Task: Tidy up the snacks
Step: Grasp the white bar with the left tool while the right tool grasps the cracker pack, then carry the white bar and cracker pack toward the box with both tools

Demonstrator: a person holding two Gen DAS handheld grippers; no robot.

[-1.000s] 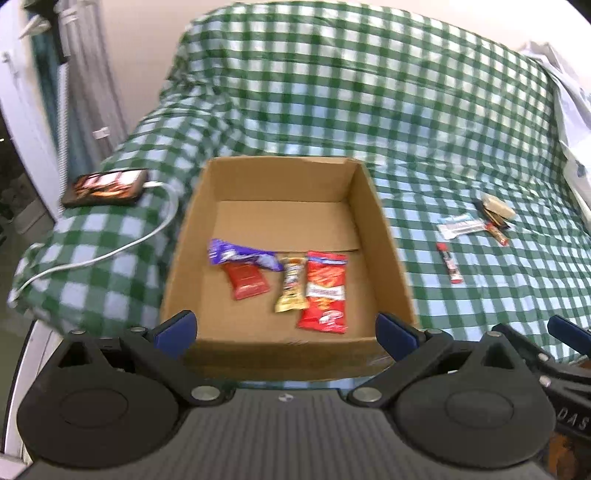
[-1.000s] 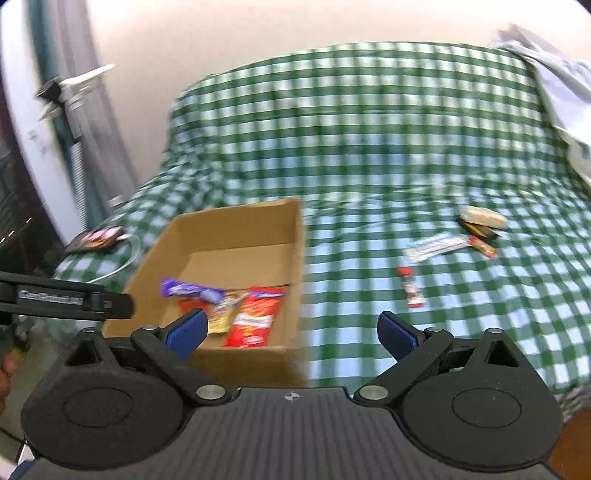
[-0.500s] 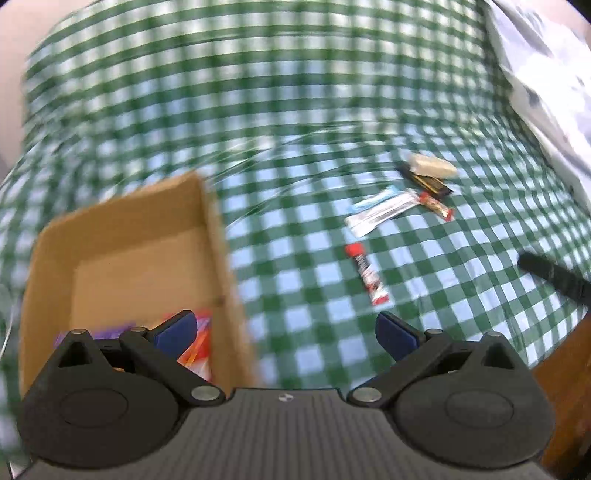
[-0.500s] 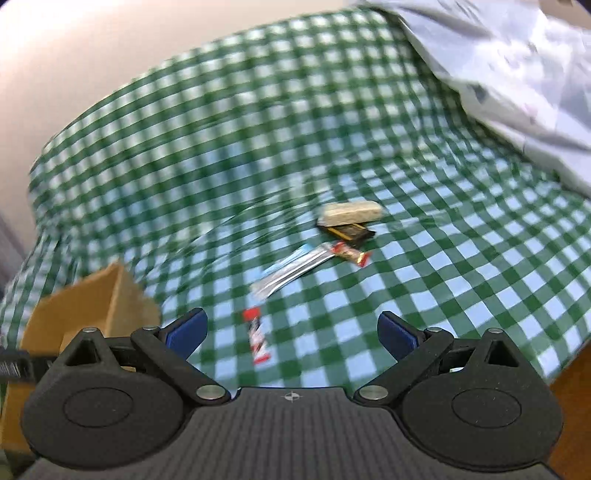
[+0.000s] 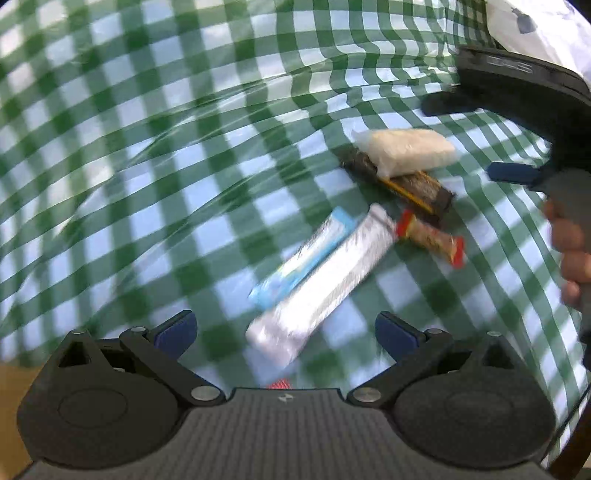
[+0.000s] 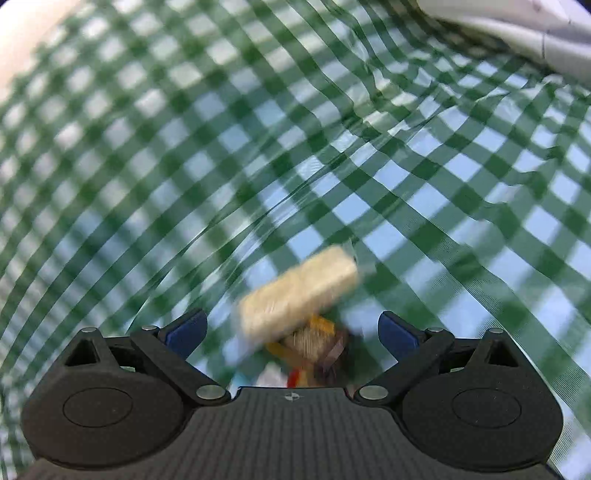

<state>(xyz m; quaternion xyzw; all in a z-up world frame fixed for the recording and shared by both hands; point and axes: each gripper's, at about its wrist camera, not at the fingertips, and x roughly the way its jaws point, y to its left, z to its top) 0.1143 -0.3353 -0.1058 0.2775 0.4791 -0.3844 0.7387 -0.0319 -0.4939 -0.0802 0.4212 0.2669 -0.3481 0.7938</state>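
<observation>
Loose snacks lie on the green checked cloth. In the left wrist view a silver bar (image 5: 325, 280) and a blue-and-white bar (image 5: 303, 258) lie just ahead of my open left gripper (image 5: 284, 328). Beyond them are a small red-ended bar (image 5: 430, 238), a dark bar (image 5: 406, 184) and a pale wrapped block (image 5: 406, 149). In the right wrist view my open right gripper (image 6: 291, 328) hovers right over the pale block (image 6: 299, 291), with the dark bar (image 6: 317, 343) under it. Both grippers are empty. The right gripper also shows in the left wrist view (image 5: 517, 173).
A white bundle of cloth (image 6: 517, 26) lies at the far right of the bed. A strip of the cardboard box (image 5: 14, 387) shows at the lower left edge of the left wrist view. The checked cloth (image 5: 147, 147) is wrinkled around the snacks.
Both grippers swung right, away from the box, and closed in on the loose snacks. The box with its packed snacks has left both views.
</observation>
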